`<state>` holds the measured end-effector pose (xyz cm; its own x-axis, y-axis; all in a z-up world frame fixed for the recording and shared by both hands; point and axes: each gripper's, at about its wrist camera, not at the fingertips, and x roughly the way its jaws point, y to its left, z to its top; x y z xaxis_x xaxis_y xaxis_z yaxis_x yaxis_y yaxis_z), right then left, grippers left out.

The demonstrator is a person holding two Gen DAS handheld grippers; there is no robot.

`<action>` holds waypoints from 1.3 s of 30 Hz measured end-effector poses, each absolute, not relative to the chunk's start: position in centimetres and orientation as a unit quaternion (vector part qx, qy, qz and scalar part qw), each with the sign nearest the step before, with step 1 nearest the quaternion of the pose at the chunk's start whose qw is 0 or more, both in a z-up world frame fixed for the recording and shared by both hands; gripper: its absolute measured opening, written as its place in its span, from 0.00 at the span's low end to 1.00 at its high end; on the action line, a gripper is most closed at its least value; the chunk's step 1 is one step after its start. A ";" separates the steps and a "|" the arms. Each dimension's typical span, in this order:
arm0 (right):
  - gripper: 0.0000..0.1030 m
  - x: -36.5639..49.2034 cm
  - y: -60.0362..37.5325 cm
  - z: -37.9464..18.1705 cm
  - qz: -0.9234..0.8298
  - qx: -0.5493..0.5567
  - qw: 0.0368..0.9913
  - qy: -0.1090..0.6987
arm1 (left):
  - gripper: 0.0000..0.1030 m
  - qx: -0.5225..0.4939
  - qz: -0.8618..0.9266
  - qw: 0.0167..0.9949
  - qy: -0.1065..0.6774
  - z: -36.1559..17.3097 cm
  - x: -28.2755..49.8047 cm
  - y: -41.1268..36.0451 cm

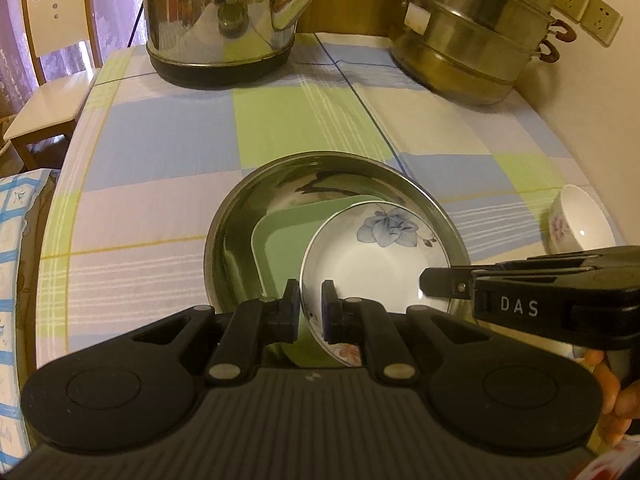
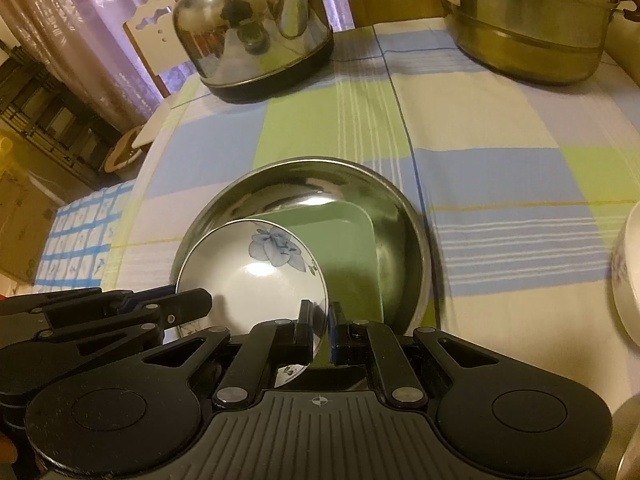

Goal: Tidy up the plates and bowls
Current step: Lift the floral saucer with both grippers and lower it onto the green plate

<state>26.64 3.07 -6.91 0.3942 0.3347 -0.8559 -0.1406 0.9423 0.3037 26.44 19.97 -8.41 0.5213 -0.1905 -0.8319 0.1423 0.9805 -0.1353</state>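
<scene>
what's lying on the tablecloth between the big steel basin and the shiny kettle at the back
Nothing: only bare checked tablecloth lies between the steel basin and the shiny steel kettle, in both wrist views.

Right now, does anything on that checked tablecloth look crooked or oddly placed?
Yes. The white blue-flowered dish sits tilted inside the steel basin, leaning on a green square plate rather than lying flat. Both grippers, left and right, pinch its rim.

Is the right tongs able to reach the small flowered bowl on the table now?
Probably not at once: the right tongs are shut on the white plate over the steel basin. The small bowl stands apart, unobstructed.
</scene>
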 end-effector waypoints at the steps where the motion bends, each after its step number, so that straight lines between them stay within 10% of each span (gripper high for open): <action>1: 0.07 26.9 3.0 -7.1 0.142 0.092 0.829 0.533 | 0.09 -0.025 -0.095 0.870 0.483 -8.7 26.8 19.9; 31: 0.07 29.2 3.2 -10.6 0.113 0.087 0.830 0.538 | 0.17 -0.028 -0.074 0.859 0.506 -11.9 30.0 19.6; 39: 0.24 28.8 2.9 -9.9 0.120 0.090 0.836 0.528 | 0.24 -0.032 -0.072 0.864 0.498 -11.0 29.5 20.0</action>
